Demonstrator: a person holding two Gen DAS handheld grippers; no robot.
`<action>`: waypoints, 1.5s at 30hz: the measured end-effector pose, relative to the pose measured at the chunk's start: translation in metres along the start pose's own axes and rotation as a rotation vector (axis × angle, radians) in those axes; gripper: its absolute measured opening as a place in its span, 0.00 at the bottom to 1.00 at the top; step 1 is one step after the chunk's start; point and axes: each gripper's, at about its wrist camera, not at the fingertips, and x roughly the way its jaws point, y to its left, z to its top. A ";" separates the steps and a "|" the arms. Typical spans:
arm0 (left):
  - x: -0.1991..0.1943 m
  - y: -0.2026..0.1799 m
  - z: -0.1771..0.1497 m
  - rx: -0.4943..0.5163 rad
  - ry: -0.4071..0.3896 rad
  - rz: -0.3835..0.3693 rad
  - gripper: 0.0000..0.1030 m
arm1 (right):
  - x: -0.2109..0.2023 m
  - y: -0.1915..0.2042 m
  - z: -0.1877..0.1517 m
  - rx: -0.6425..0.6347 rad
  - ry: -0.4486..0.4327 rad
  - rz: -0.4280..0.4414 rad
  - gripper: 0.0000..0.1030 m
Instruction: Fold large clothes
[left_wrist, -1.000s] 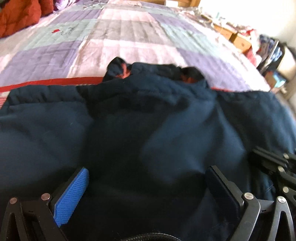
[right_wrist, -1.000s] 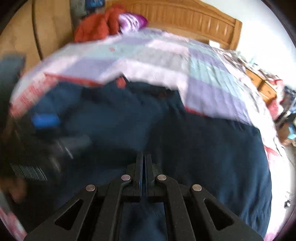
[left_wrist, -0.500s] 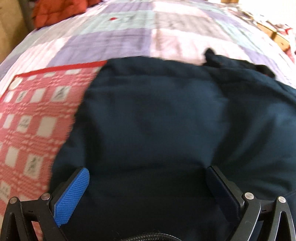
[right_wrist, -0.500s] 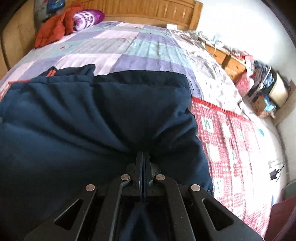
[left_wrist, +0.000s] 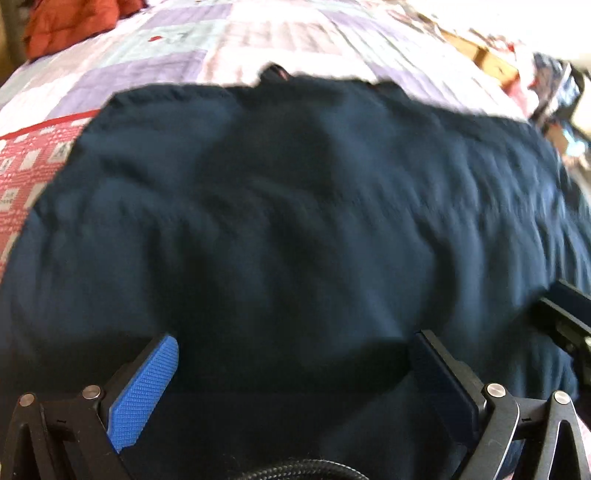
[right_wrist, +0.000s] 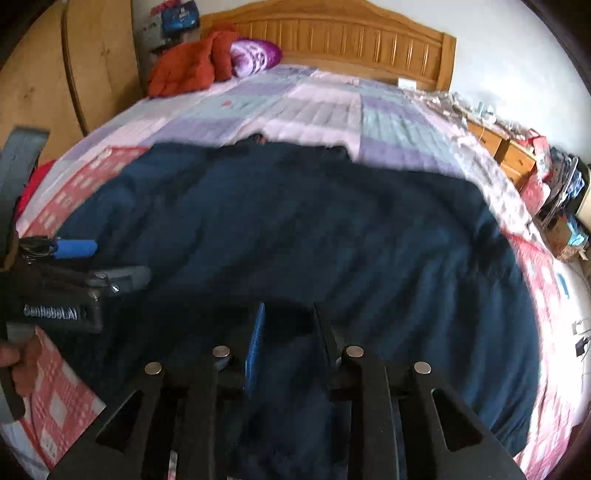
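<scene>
A large dark navy garment (right_wrist: 314, 236) lies spread across the near half of the bed, its collar (right_wrist: 258, 139) at the far edge; it also fills the left wrist view (left_wrist: 295, 206). My left gripper (left_wrist: 291, 354) is open, jaws wide apart, low over the garment's near edge. It shows at the left of the right wrist view (right_wrist: 88, 266). My right gripper (right_wrist: 288, 325) is open with a narrow gap, just over the near edge of the garment, holding nothing. Part of it shows at the right edge of the left wrist view (left_wrist: 565, 317).
The bed carries a purple, grey and pink patchwork quilt (right_wrist: 314, 107) and a red-and-white patterned cover (right_wrist: 66, 387). Red and purple bedding (right_wrist: 207, 62) is piled by the wooden headboard (right_wrist: 351, 40). A cluttered wooden cabinet (right_wrist: 509, 151) stands on the right.
My right gripper has opened and let go of the garment. Both grippers have swung back toward the garment's middle, and the garment now lies spread wide.
</scene>
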 end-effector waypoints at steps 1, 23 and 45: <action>0.001 0.001 -0.005 0.011 -0.001 0.006 1.00 | 0.002 -0.006 -0.008 -0.012 0.006 -0.031 0.27; -0.007 0.125 -0.058 -0.112 0.019 0.217 1.00 | -0.026 -0.195 -0.091 0.258 0.075 -0.261 0.03; -0.039 0.012 -0.062 -0.003 0.002 0.167 1.00 | -0.056 -0.052 -0.069 0.167 -0.037 -0.081 0.34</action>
